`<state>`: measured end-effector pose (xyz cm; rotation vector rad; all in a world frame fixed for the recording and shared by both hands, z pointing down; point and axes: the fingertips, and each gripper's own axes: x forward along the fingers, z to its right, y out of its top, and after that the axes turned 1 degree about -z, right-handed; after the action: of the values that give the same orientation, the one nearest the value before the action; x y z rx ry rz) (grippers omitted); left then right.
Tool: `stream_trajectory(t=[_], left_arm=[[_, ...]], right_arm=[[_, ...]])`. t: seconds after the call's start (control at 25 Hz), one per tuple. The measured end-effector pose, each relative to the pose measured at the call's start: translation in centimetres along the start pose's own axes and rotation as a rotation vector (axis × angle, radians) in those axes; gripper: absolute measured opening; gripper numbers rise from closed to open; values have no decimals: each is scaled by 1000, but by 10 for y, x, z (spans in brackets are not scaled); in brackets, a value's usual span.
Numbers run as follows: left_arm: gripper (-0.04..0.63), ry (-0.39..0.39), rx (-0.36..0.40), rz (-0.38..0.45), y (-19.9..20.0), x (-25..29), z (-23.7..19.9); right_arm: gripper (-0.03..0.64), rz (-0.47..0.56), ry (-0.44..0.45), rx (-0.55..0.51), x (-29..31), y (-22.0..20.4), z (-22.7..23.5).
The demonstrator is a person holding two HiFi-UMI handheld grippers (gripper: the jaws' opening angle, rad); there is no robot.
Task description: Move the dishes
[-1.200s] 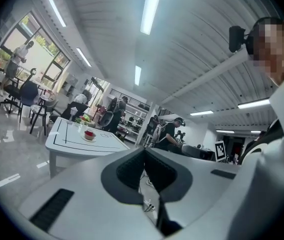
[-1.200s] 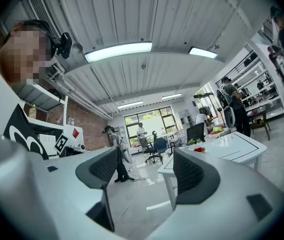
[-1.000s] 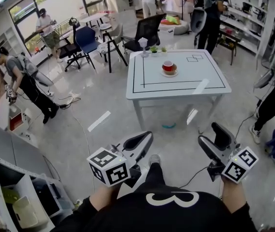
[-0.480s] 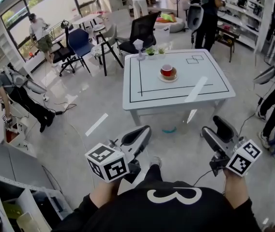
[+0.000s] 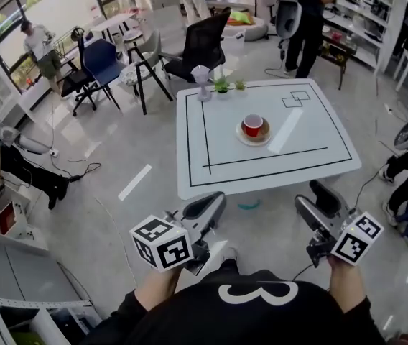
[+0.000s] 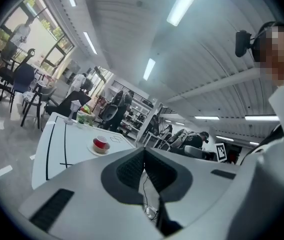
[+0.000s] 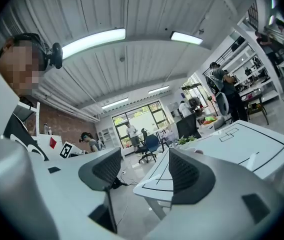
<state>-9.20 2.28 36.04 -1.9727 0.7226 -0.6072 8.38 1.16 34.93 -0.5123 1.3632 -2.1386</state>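
A red cup (image 5: 253, 126) stands on a pale saucer (image 5: 253, 136) near the middle of a white table (image 5: 312, 139) marked with black lines. The cup (image 6: 100, 142) also shows small in the left gripper view, far beyond the jaws. Both grippers hang in front of my body, short of the table's near edge and above the floor. My left gripper (image 5: 207, 205) is shut with nothing in it, its pads meeting (image 6: 143, 151). My right gripper (image 5: 317, 205) is open and empty, a wide gap between its pads (image 7: 144, 159).
A small white stemmed ornament (image 5: 201, 78) and little green plants (image 5: 223, 85) sit at the table's far left corner. A black chair (image 5: 202, 43) and a blue chair (image 5: 102, 61) stand beyond. People stand around the room. A teal object (image 5: 248, 205) lies under the table.
The table has come closer and lower in the head view as I walk toward it. Both grippers keep the same pose, left shut and right open.
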Motion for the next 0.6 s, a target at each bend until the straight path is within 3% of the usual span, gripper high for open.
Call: stream_trajectory(t=[0.32,0.6], left_arm=[[3,-32,-8,-32,35,36,-70],[3,-34,-21,-41,48,55,-106]], right_arm=[[275,-11,-26,35,81,17,42],[251,-72,-26,28,110,9,62]])
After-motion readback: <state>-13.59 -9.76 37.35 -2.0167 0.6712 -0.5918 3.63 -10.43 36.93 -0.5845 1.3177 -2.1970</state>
